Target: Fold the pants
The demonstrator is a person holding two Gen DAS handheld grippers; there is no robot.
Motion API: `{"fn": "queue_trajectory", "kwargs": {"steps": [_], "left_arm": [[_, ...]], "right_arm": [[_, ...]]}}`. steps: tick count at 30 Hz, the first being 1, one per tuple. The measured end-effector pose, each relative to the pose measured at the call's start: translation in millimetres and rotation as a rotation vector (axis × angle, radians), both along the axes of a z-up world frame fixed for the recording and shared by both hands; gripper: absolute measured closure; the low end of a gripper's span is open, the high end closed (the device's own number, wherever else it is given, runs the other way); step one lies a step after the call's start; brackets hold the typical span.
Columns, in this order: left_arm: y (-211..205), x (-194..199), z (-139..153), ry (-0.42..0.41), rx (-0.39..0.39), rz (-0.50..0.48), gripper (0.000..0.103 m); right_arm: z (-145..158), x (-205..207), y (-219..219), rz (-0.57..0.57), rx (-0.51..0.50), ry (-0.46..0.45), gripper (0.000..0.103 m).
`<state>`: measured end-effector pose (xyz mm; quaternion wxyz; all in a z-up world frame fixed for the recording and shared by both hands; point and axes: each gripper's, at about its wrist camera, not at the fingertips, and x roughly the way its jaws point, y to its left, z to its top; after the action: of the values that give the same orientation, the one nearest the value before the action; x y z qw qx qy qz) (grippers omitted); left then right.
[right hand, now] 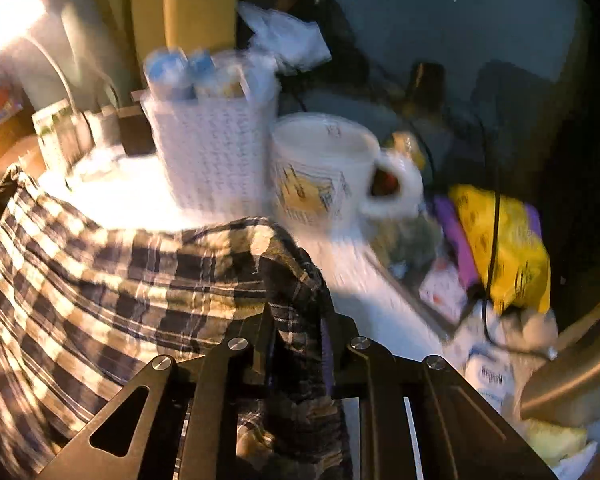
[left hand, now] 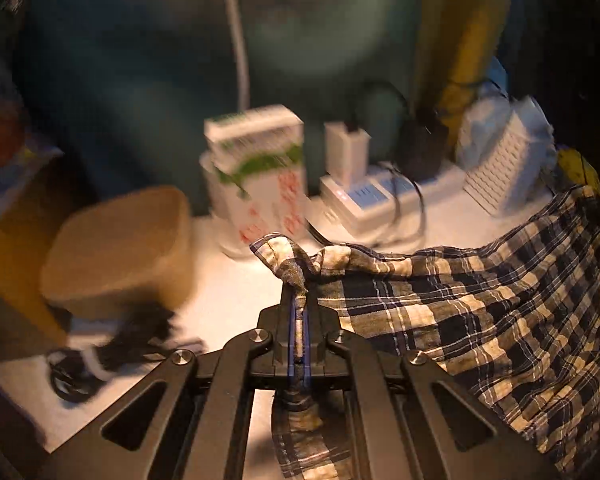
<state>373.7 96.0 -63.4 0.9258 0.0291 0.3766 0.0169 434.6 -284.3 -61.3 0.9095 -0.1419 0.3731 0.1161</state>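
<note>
Both grippers, left gripper [left hand: 299,300] and right gripper [right hand: 296,320], are pinching edges of the plaid pants [left hand: 480,308], which hang stretched between them over the white table [left hand: 228,292], so looks like grab-and-spread's done and next it needs an even carry-over fold.

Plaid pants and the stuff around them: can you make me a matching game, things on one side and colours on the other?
Things:
1. pants
2. mug
3. round box
4. crinkly bag

Colours:
A. yellow
B. dark and cream checks
C. tan
D. white with a yellow picture

Pairs: 1-B, 2-D, 3-C, 4-A

Bonus: both the left claw and the right claw are pinching the pants.
</note>
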Motion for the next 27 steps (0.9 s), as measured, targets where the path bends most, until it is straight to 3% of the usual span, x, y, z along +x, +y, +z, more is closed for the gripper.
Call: {"fn": "queue_trajectory", "kwargs": {"steps": [4, 7, 10, 12, 14, 15, 16, 18, 23, 27], "left_arm": [[20, 12, 9, -0.017, 0.008, 0.042, 0.102], [29, 27, -3, 0.012, 0.012, 0.051, 0.098], [34, 40, -16, 0.052, 0.034, 0.060, 0.092], [32, 43, -22, 0.079, 0.022, 0.064, 0.071], [31, 38, -18, 0.061, 0.003, 0.056, 0.026], [32, 32, -12, 0.040, 0.002, 0.057, 0.021], [32, 26, -7, 0.027, 0.009, 0.058, 0.021], [31, 14, 2, 0.020, 0.027, 0.059, 0.021], [31, -35, 16, 0.007, 0.000, 0.055, 0.021], [29, -95, 17, 0.013, -0.064, 0.036, 0.021]], "right_arm": [[19, 15, 20, -0.011, 0.031, -0.054, 0.086], [29, 22, 32, -0.025, 0.031, -0.082, 0.086], [19, 29, 35, -0.054, -0.002, -0.066, 0.086], [4, 38, 31, -0.086, -0.021, -0.028, 0.086], [-8, 42, 27, -0.105, -0.042, 0.000, 0.086], [-11, 44, 25, -0.107, -0.041, 0.018, 0.079], [-12, 45, 23, -0.117, -0.040, 0.031, 0.073], [-3, 39, 20, -0.127, -0.036, 0.001, 0.025], [34, 6, 13, -0.116, -0.017, -0.080, 0.022], [46, -34, 2, -0.101, 0.002, -0.084, 0.022]]}}
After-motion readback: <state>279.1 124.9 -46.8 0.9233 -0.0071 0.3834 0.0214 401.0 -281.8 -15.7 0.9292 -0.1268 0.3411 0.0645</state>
